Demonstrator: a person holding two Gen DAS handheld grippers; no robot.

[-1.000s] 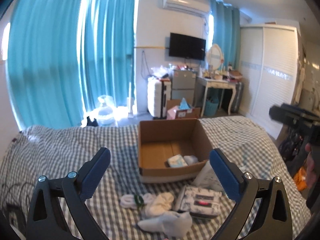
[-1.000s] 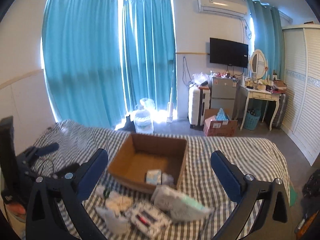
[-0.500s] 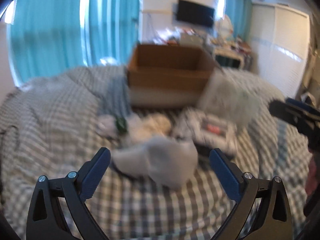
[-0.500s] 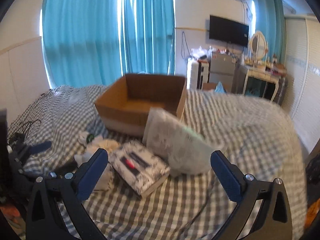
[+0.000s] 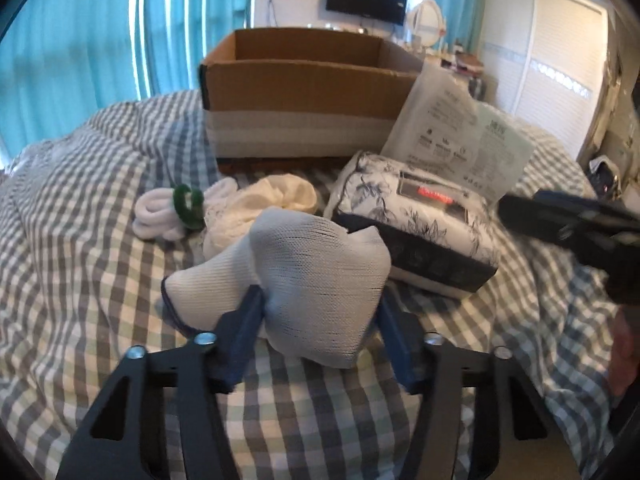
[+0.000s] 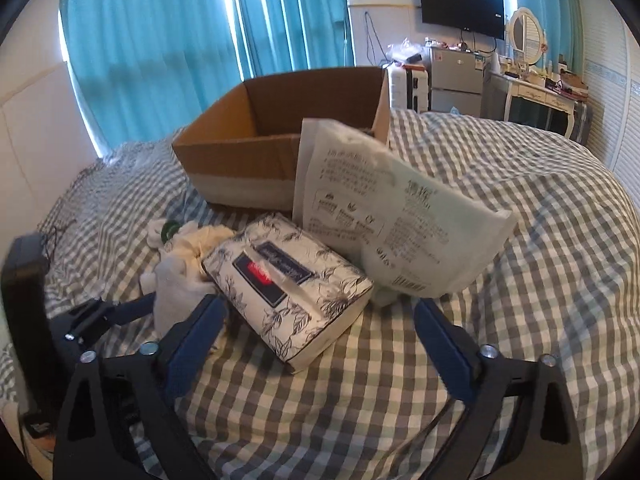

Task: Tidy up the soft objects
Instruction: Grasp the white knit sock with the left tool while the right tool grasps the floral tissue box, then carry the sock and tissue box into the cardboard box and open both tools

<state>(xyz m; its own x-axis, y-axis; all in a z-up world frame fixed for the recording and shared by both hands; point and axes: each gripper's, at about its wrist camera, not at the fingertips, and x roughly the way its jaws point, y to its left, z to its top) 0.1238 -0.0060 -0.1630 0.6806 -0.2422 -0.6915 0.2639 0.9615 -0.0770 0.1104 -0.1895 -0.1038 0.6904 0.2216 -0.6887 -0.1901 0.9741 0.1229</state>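
My left gripper [image 5: 318, 312] is shut on a pale grey-white sock [image 5: 316, 276] that lies on the checked bed. Behind it lie a cream cloth [image 5: 272, 200] and white rolled socks with a green ring [image 5: 188, 204]. A floral tissue pack [image 5: 416, 224] lies to the right, with a white plastic packet [image 5: 460, 140] leaning on the open cardboard box [image 5: 304, 92]. My right gripper [image 6: 320, 324] is open, its fingers either side of the near end of the floral tissue pack [image 6: 288, 280]. The packet [image 6: 384, 208] and box [image 6: 280, 148] stand behind it. The left gripper [image 6: 120, 312] shows on the sock [image 6: 176, 284].
The checked bedspread [image 6: 520, 240] covers the whole bed. Blue curtains [image 6: 160, 40], a suitcase, a small fridge, a dressing table [image 6: 536, 92] and a wall TV stand beyond the bed. A white wardrobe [image 5: 552, 60] is at the right.
Both grippers dropped from high above the bed to the pile. The left gripper closed on the grey-white sock. The right gripper came down around the tissue pack, still open.
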